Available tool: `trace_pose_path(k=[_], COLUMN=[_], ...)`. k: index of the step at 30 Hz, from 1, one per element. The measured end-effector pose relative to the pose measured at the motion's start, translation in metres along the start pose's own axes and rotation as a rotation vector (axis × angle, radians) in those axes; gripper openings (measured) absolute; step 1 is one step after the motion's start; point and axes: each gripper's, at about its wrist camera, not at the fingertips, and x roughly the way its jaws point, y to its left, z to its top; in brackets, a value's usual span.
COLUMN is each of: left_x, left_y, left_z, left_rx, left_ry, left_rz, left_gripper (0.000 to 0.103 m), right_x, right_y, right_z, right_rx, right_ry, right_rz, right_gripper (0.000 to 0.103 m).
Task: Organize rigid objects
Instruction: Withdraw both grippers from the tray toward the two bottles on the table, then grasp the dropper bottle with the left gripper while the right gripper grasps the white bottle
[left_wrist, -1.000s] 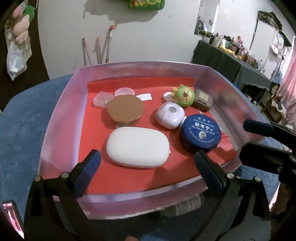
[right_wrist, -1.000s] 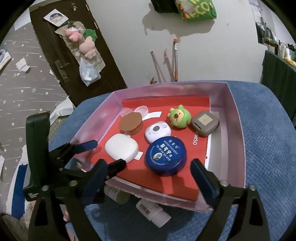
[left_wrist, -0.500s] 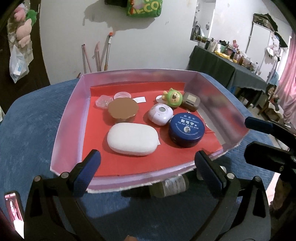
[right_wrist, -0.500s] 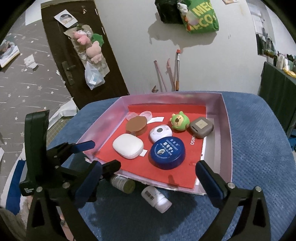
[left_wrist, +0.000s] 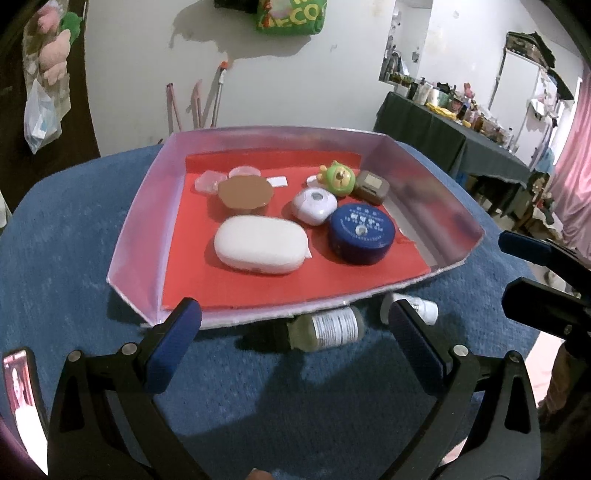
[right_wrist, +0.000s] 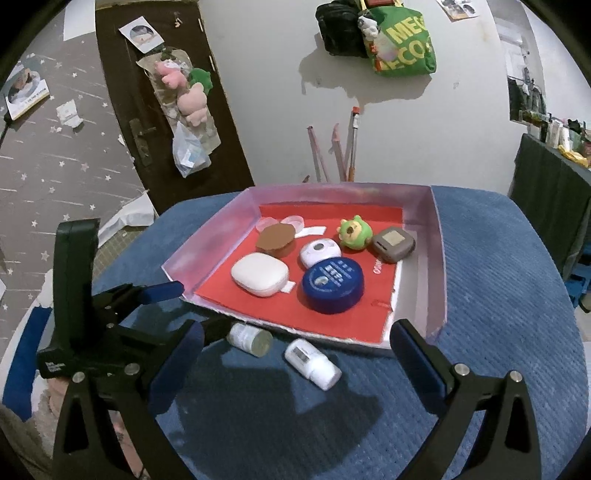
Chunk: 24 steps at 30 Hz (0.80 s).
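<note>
1. Both cameras have drawn back from the tray (left_wrist: 140, 236) since the earlier frames; two bottles at its near edge, then mostly hidden, are now in plain view
2. Left gripper (left_wrist: 295, 339): fingers spread wide, holding nothing, above the blue surface (left_wrist: 59, 258) short of the tray's near edge
3. Right gripper (right_wrist: 295, 363): fingers likewise wide apart and empty, on the near side of the tray
4. The tray, pale-walled with a red liner, rests on the surface. Inside: white oval case (left_wrist: 260, 249), blue round tin (left_wrist: 362, 233), brown round lid (left_wrist: 245, 191), small white round device (left_wrist: 314, 205), green figurine (left_wrist: 338, 178), grey-brown square case (left_wrist: 371, 186), and two clear lids (left_wrist: 210, 181) at the far left
5. Outside the tray, on the surface: a dark bottle (right_wrist: 248, 339) lying on its side against the near edge, and a white bottle (right_wrist: 312, 363) on its side just beside it, both between the right fingers
</note>
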Motion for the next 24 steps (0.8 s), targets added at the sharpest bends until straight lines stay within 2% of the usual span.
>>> trace_pose_path(k=[1,3,6,16,20,24], left_x=[0.000,0.002,0.005,0.021,0.032,0.042], left_y=[0.000,0.001,0.001,-0.006,-0.005,-0.004], left_z=[-0.002,-0.006,-0.013,-0.023,-0.024,-0.027], left_rx=[-0.004,-0.011,-0.026,-0.049,-0.062,-0.077], left_ry=[0.004,0.014,0.027,0.064,0.089,0.114], left_rz=[0.000,-0.002,-0.002,0.021,0.043,0.061], left_gripper=[0.103,0.103,0.103,0.103,0.103,0.102], right_x=[0.001,0.003,0.009,0.045,0.053,0.059], right_y=[0.000,-0.001,-0.002,-0.004,-0.007,-0.009], right_z=[-0.003,-0.009,-0.017,-0.042,-0.044,-0.044], right_rx=[-0.001,-0.007,-0.016,-0.081,-0.089,-0.092], right_ry=[0.007,0.023,0.051,0.140,0.150,0.158], right_rz=[-0.008,-0.020,-0.029,-0.110,-0.117,-0.109], right_gripper=[0.101,0.087,0.075,0.060,0.054,0.051])
